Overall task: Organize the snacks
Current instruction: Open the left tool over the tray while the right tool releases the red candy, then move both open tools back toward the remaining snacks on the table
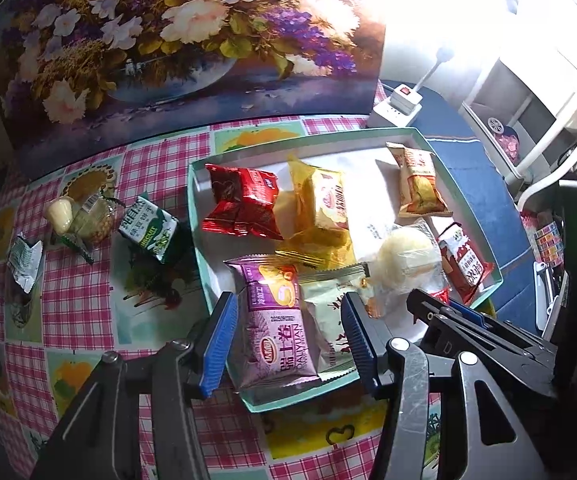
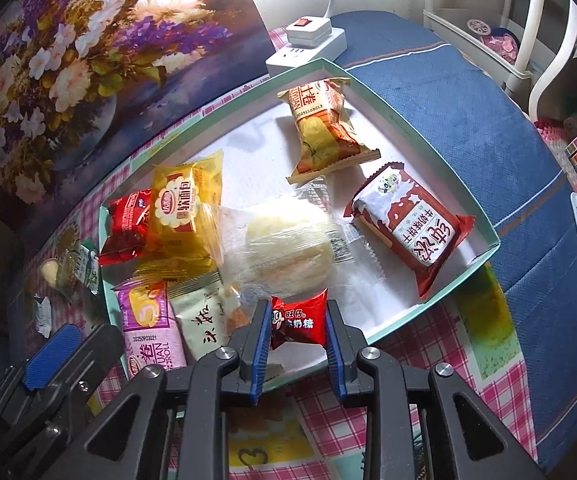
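A mint-green tray (image 1: 420, 134) (image 2: 392, 112) holds several wrapped snacks: a red pack (image 1: 242, 200), a yellow bread pack (image 1: 324, 204) (image 2: 186, 212), an orange roll (image 1: 420, 180) (image 2: 322, 132), a clear-wrapped bun (image 1: 404, 260) (image 2: 284, 252), a red-brown cracker pack (image 1: 464, 264) (image 2: 408, 232) and a pink roll (image 1: 274, 320) (image 2: 148, 328). My left gripper (image 1: 286, 332) is open, its fingers either side of the pink roll at the tray's near edge. My right gripper (image 2: 298, 328) is shut on a small red candy pack (image 2: 298, 322) just over the tray's near rim; it shows in the left wrist view (image 1: 444, 312).
On the checkered tablecloth (image 1: 84, 304) left of the tray lie a green pack (image 1: 150, 232), a clear-wrapped sweet (image 1: 76, 216) and a crumpled wrapper (image 1: 26, 258). A floral painting (image 1: 176, 40) stands behind. A white power strip (image 2: 308, 42) sits beyond the tray, blue cloth (image 2: 468, 128) to the right.
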Demonstrator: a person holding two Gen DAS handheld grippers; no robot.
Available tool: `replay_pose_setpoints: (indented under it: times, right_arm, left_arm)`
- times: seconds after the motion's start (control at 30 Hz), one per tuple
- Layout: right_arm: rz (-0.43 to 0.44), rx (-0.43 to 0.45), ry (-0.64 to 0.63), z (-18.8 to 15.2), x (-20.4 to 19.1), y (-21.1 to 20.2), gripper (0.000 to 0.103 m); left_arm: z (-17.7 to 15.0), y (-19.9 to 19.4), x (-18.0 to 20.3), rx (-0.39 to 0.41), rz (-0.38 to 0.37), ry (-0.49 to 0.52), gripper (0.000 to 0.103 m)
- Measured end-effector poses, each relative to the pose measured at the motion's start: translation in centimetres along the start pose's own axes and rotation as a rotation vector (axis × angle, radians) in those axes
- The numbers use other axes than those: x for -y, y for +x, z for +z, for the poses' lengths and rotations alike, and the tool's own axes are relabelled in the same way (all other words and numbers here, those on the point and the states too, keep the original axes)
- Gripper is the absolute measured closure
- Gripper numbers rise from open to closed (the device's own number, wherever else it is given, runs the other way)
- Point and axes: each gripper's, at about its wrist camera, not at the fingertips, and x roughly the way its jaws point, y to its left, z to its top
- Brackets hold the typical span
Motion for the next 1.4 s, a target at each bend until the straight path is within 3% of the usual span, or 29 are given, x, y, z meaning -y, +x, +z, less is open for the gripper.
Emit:
replay_pose_setpoints:
  times: [0.07, 0.17, 0.23, 0.3, 0.43, 0.5, 0.63, 0.7, 0.83, 0.97, 1.17, 1.23, 1.4]
  right_arm:
    - [0.001, -0.002, 0.000, 0.0, -0.1, 0.1, 0.074]
    - [0.002, -0.007, 0.000, 0.0, -0.1, 0.1, 0.074]
    - [-0.003, -0.011, 0.001, 0.1, -0.1, 0.2, 0.069]
    - [-0.005, -0.013, 0.000, 0.0, -0.1, 0.3, 0.056]
    - [-0.006, -0.006, -0.006, 0.1, -0.3, 0.3, 0.053]
    - [-0.005, -0.004, -0.009, 0.1, -0.4, 0.2, 0.043]
    - [-0.008, -0.005, -0.014, 0.2, -0.5, 0.4, 0.034]
    - [-0.015, -0.005, -0.024, 0.2, -0.7, 0.4, 0.026]
    - [-0.025, 0.000, -0.040, 0.3, -1.0, 0.5, 0.021]
    - [-0.031, 0.001, -0.051, 0.4, -1.3, 0.6, 0.010]
    - [-0.045, 0.008, -0.060, 0.5, -1.2, 0.5, 0.008]
    - [-0.051, 0.010, -0.066, 0.5, -1.3, 0.5, 0.000]
    - [-0.066, 0.023, -0.097, 0.4, -2.0, 0.3, 0.000]
  left_arm:
    - [0.0, 0.0, -0.5, -0.004, 0.013, -0.017, 0.035]
    - [0.0, 0.2, -1.2, -0.011, 0.032, -0.039, 0.033]
    - [0.0, 0.4, -1.7, -0.020, 0.042, -0.059, 0.032]
    - [0.0, 0.5, -2.3, -0.028, 0.054, -0.077, 0.031]
    - [-0.1, 0.8, -3.4, -0.038, 0.078, -0.107, 0.031]
    - [-0.2, 0.9, -4.0, -0.044, 0.084, -0.129, 0.031]
    - [-0.3, 1.3, -5.4, -0.056, 0.118, -0.176, 0.014]
    - [-0.4, 1.5, -6.1, -0.061, 0.149, -0.199, 0.014]
    - [-0.8, 1.8, -7.5, -0.073, 0.198, -0.239, 0.011]
    - [-1.0, 2.1, -8.6, -0.079, 0.224, -0.266, 0.009]
    - [-1.3, 2.4, -10.1, -0.088, 0.259, -0.296, 0.009]
    - [-1.4, 2.4, -10.7, -0.089, 0.259, -0.310, 0.009]
    - [-1.6, 2.5, -12.2, -0.094, 0.269, -0.344, 0.009]
